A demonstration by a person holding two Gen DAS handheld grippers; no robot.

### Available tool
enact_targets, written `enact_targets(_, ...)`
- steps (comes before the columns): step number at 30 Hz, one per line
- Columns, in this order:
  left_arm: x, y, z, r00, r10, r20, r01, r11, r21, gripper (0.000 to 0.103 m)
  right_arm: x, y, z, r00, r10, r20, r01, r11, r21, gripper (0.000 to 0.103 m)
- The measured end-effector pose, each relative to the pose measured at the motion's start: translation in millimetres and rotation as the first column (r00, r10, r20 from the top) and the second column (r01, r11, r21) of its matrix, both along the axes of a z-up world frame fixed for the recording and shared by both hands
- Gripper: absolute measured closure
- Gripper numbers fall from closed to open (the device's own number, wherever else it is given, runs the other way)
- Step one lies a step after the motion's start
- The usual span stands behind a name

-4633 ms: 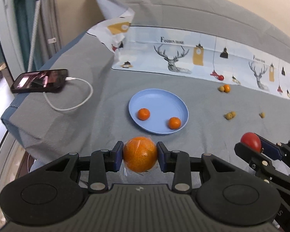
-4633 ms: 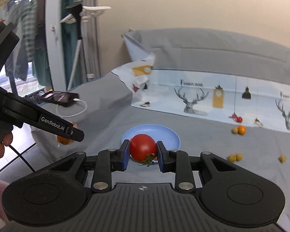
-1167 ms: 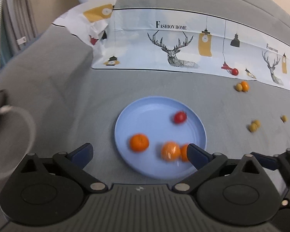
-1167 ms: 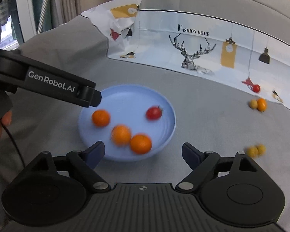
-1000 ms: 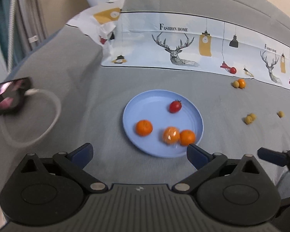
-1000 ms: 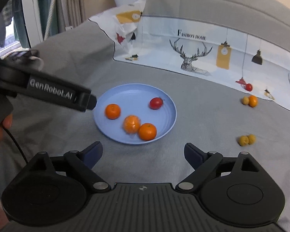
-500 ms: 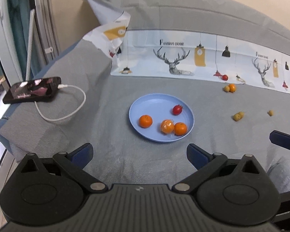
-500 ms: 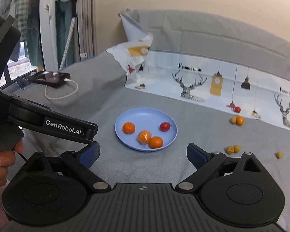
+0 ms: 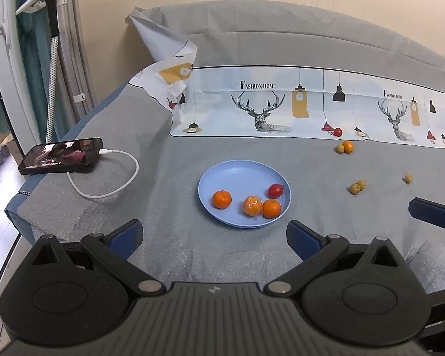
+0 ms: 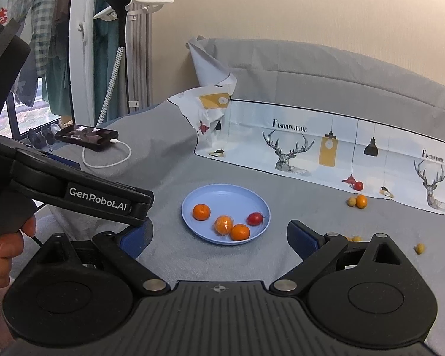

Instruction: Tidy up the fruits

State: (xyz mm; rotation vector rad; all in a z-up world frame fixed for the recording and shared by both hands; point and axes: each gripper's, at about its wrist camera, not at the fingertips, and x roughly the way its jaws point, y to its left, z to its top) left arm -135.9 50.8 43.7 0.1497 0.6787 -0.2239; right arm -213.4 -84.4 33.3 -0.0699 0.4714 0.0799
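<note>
A blue plate [image 9: 237, 175] [image 10: 222, 195] lies on the grey cover. It holds a small orange [image 9: 222, 199], a plastic-wrapped orange [image 9: 252, 205], another orange [image 9: 271, 208] and a red tomato [image 9: 275, 190]. In the right wrist view the same fruits show as an orange [image 10: 201, 211], the wrapped one [image 10: 223, 224], an orange [image 10: 240, 232] and the tomato [image 10: 254, 218]. My left gripper [image 9: 215, 237] is open and empty, well short of the plate. My right gripper [image 10: 219, 237] is open and empty, also short of the plate.
Loose small fruits lie right of the plate: an orange with a yellow one [image 9: 344, 147], a yellow pair [image 9: 357, 187], a single yellow one [image 9: 407, 178], a small red one [image 9: 338, 131]. A phone [image 9: 60, 155] with white cable [image 9: 109, 184] lies left. A printed cloth [image 9: 281, 109] lies behind.
Both grippers have pulled back and up from the plate, so it looks smaller and farther. Earlier they held the wrapped orange and the tomato; both fruits now lie on the plate.
</note>
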Motion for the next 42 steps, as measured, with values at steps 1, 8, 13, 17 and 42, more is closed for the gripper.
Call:
enact_targets(1,0,1,0,1.000,-0.002,0.001,0.002,1.000,0.000,0.000,0,0,0,1.000,0.000,0.001,0.000,1.000,0.000,0.006)
enact_targets(8,1,0,-2,1.000,-0.010,0.002,0.010,1.000,0.004,0.000,0,0,0,1.000,-0.001,-0.002,0.001,1.000,0.000,0.006)
enact_targets(13,3,-1,-4,1.000,-0.009,-0.005,0.009,1.000,0.005,0.000,1,-1,-2,1.000,0.000,-0.011,0.000,1.000,0.003,0.006)
enact_targets(17,4,-3,-6,1.000,-0.010,-0.010,0.010,1.000,0.010,0.000,4,-2,-2,1.000,0.001,-0.019,0.000,1.000,0.006,0.006)
enact_targets(42,39,-42,-26,0.993,-0.064,-0.098,0.070,0.996,0.055,0.000,21,-36,-22,0.995,-0.077,-0.070,0.081,0.995,0.061,0.006)
